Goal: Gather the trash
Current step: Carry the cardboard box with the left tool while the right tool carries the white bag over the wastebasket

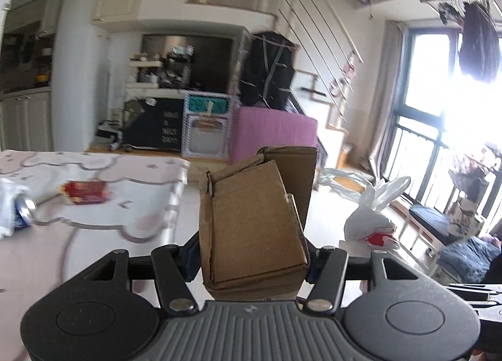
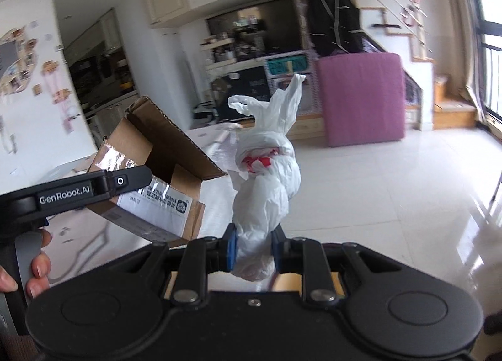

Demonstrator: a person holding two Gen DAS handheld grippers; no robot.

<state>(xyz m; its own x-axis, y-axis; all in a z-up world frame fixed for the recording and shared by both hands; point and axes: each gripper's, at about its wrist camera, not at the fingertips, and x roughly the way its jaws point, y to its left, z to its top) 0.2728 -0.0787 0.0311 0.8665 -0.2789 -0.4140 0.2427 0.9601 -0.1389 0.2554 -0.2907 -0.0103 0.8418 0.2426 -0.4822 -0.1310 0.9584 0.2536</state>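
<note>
Cardboard is filling the left hand-held gripper [image 1: 254,262], which is clamping a box [image 1: 251,220]; the right hand-held gripper [image 2: 253,251] is pinching a knotted bag [image 2: 266,179]. Keeping both squeezes firm matters while a can [image 1: 23,212] is lying on the bench [image 1: 94,229].

Counts, both wrist views:
- cardboard box [image 1: 254,229]: 1, flaps open, shipping label on one side
- tied white plastic bag [image 2: 266,179] with something red inside: 1
- loose white plastic bag [image 1: 342,182] on the floor: 1
- red snack packet [image 1: 86,192] on the table [image 1: 94,235]: 1
- blue drink can [image 1: 23,212]: 1, lying against white plastic at the table's edge
- pink mattress [image 2: 360,97] leaning upright: 1
- grippers: 2, left gripper [image 1: 252,259] and right gripper [image 2: 252,249]
- person's hand [image 2: 31,270]: 1 in view
</note>
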